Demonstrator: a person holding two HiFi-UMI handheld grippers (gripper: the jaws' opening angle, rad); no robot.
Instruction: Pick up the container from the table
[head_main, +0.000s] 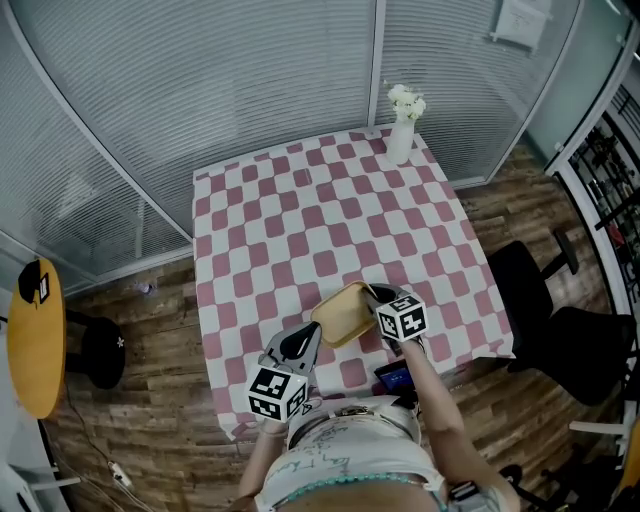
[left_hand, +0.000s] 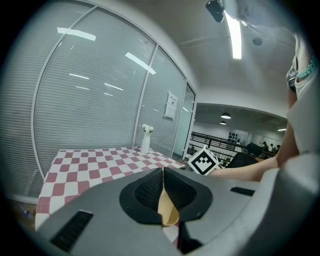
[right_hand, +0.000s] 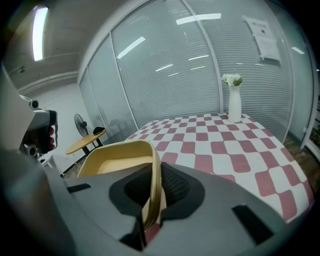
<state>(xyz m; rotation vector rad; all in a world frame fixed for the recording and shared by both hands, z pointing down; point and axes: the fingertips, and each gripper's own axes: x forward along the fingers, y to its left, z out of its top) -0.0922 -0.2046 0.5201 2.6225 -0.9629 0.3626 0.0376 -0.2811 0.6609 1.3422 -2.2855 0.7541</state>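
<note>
Tan container (head_main: 345, 312) is gripped from both sides, over the near part of the pink-checked counter (head_main: 300, 220). Left gripper (head_main: 303, 340) fingers (left_hand: 145, 192) are clamped tight on one rim, and right gripper (head_main: 383, 297) fingers (right_hand: 175, 187) are pinched on the opposite rim. White vase (head_main: 401, 140) is parked at the far corner, well apart.

The container (head_main: 341, 315) is tan, the tablecloth (head_main: 300, 210) pink-and-white checked.
</note>
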